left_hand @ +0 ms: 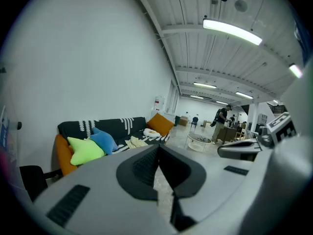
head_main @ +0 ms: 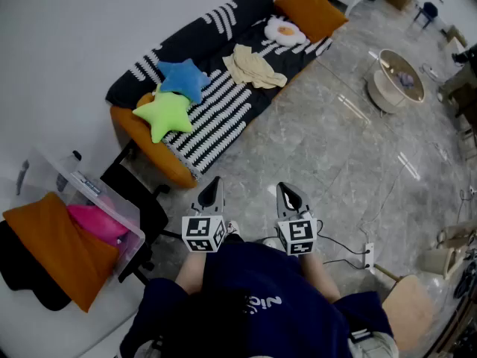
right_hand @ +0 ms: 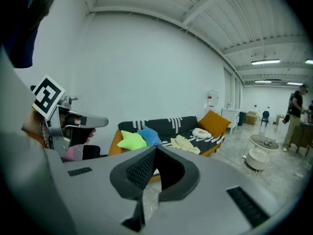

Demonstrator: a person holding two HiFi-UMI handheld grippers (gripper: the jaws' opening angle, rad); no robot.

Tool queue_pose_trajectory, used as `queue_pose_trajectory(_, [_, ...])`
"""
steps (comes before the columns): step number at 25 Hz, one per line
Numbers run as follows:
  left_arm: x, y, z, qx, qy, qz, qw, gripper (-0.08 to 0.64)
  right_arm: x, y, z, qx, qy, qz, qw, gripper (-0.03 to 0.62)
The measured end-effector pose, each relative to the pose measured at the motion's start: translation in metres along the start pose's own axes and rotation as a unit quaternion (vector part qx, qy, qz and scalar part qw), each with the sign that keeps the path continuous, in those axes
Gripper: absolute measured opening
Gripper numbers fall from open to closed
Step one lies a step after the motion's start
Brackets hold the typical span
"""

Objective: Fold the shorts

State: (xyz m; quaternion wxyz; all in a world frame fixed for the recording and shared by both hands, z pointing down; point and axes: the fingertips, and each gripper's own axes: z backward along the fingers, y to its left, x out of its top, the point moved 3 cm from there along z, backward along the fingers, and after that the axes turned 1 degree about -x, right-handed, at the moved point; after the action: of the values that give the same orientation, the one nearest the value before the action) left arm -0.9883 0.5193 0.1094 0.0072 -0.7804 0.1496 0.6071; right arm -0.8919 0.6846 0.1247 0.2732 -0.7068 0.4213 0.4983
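We hold both grippers close in front of the body, side by side and a little apart, and both point slightly downward toward the sofa [head_main: 195,149]. The left gripper [head_main: 211,192] has its jaws pressed together, and in the left gripper view we see nothing between them. The right gripper [head_main: 289,197] is the same: its jaws are closed onto each other and hold nothing.

The shorts [head_main: 253,67] are pale yellow. They lie in a loose, crumpled heap on the seat of the sofa, on the black cover with white stripes, well apart from both grippers. On one side of the shorts there is a blue star pillow [head_main: 183,79], and a green star pillow [head_main: 165,115] lies just beside the blue one, nearer to us. On the other side of the shorts we see a white pillow like a fried egg [head_main: 285,30], and behind it an orange cushion [head_main: 310,7] leans at the far end of the sofa.

At our left a black chair [head_main: 145,200] stands near the sofa. Beside it there is a clear plastic box [head_main: 82,187] with something pink inside, and an orange cloth [head_main: 56,248] hangs over its side. A round low table [head_main: 395,80] stands on the grey floor, far to the right of the sofa.
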Motion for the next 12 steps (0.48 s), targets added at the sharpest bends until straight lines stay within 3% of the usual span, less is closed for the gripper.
queue_pose_trajectory(3, [-0.005, -0.008, 0.005, -0.009, 0.008, -0.018, 0.9998, 0.003, 0.0, -0.005, 0.005, -0.008, -0.002, 0.003, 1.0, 0.008])
queue_pose_trajectory(8, [-0.011, -0.013, 0.008, -0.012, 0.012, -0.017, 0.9997, 0.003, 0.006, -0.003, 0.004, -0.016, -0.016, 0.018, 1.0, 0.009])
queue_pose_trajectory(12, [-0.015, -0.006, 0.006, -0.026, 0.021, -0.04, 0.9987, 0.003, 0.0, 0.003, -0.003, -0.013, -0.013, 0.004, 1.0, 0.011])
